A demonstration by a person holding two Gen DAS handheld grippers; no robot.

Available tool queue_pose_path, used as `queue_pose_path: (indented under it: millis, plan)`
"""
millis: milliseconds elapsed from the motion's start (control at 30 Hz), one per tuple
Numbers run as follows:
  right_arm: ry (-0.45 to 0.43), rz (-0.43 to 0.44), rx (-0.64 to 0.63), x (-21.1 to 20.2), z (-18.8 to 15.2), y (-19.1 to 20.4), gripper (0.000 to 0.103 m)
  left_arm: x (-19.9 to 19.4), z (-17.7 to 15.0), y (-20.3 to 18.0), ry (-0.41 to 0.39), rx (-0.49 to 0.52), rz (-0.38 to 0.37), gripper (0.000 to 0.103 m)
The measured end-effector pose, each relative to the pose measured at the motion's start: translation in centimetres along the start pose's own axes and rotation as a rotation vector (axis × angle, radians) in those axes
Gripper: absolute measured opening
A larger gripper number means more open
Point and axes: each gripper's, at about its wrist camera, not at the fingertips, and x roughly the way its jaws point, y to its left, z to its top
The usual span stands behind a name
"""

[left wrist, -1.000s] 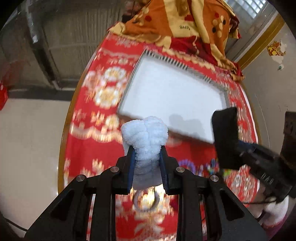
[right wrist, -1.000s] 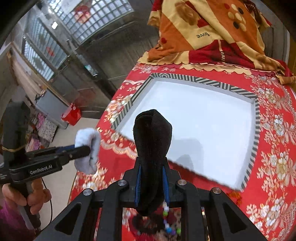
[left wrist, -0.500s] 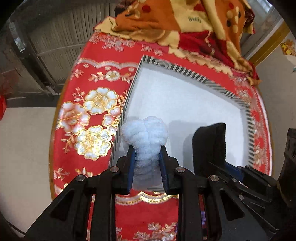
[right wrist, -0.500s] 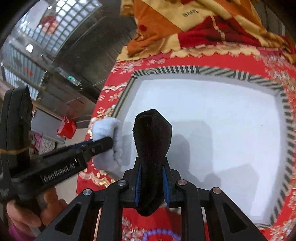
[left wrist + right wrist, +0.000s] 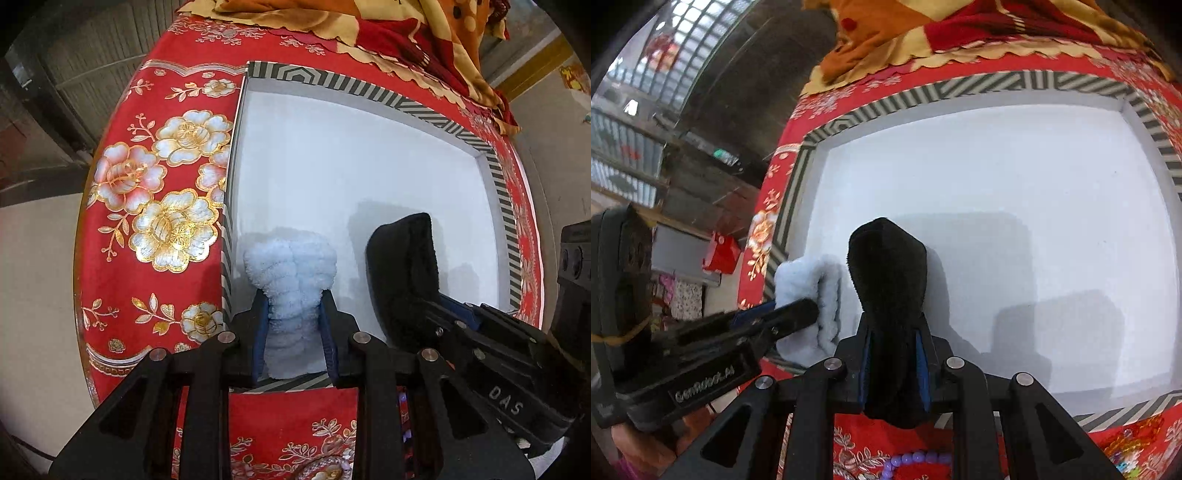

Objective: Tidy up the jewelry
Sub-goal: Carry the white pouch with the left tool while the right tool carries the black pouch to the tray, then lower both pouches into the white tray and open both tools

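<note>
- My left gripper (image 5: 295, 325) was clamped tight on a pale blue fluffy roll (image 5: 290, 280), lower centre of the left wrist view; the roll's top bulged out above the fingers.
- My right gripper (image 5: 895, 365) was closed the same way on a black plush roll (image 5: 888, 295), lower centre of the right wrist view.
- Both rolls hung over the near left part of the white tray (image 5: 491, 166), which has a striped black-and-white rim and sat on the red floral bench (image 5: 155, 184). Blue roll was just inside the tray's left wall, black roll just to its right; near each other, could not tell if touching.
- Could not tell whether either roll's bottom had reached the tray floor; the fingers hid it.
- Judged step: seating the two display rolls in the tray, so the jewelry can go on them later. Early in the task.
- Jewelry was outside the tray: purple bead bracelet (image 5: 916, 461) at the bottom edge of the right view, coloured beads (image 5: 1126, 443) at lower right, a gold-toned ring-like piece (image 5: 325, 472) at the bottom of the left view, partly hidden.
- To do it well: lower each roll straight down until it rests, keep the blue one off the left wall, leave a gap between the rolls, let go one side at a time.
- Risk: soft rolls may tip or cling to the pads on release.
- Orange patterned cloth (image 5: 424, 33) lay at the top of frame, not involved.
</note>
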Motion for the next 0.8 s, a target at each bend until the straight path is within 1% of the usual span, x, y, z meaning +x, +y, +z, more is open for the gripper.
queue_pose_path:
  millis: [67,100,133,300,367,400,467,500,533,567,800]
  plan:
    - [0.008,0.0,0.017,0.1,0.1,-0.3,0.031,0.0,0.0,-0.2,-0.007,0.003,0.011,0.025]
    - [0.007,-0.001,0.019,-0.1,0.1,-0.3,0.036,0.0,-0.1,-0.2,-0.011,0.003,0.017,0.027]
    - [0.002,-0.001,0.018,-0.3,0.1,-0.4,0.038,0.0,-0.1,-0.2,-0.013,0.002,0.021,0.03]
    - [-0.045,-0.013,0.007,-2.2,0.1,-0.7,0.04,-0.1,-0.3,-0.2,-0.021,-0.02,0.022,0.037]
    - [-0.056,-0.021,0.008,-3.0,0.1,-0.9,0.041,-0.4,-0.5,-0.5,-0.029,-0.02,0.026,0.042]
    - [-0.06,-0.024,0.007,-3.5,0.1,-1.1,0.042,-0.6,-0.6,-0.6,-0.037,-0.022,0.03,0.046]
    - [-0.073,-0.029,0.002,-4.5,-0.2,-1.3,0.042,-1.2,-0.9,-0.9,-0.055,-0.023,0.038,0.047]
    - [-0.085,-0.032,-0.004,-5.1,-0.4,-1.4,0.042,-1.5,-1.1,-1.0,-0.062,-0.023,0.04,0.051]
    - [-0.094,-0.035,-0.01,-5.6,-0.5,-1.4,0.042,-1.8,-1.3,-1.0,-0.071,-0.025,0.041,0.056]
    - [-0.1,-0.038,-0.016,-6.1,-0.7,-1.4,0.042,-2.3,-1.5,-1.1,-0.083,-0.03,0.042,0.058]
    - [-0.146,-0.063,-0.086,-9.7,-3.1,-1.3,0.043,-5.3,-3.2,-1.7,-0.164,-0.061,0.077,0.06]
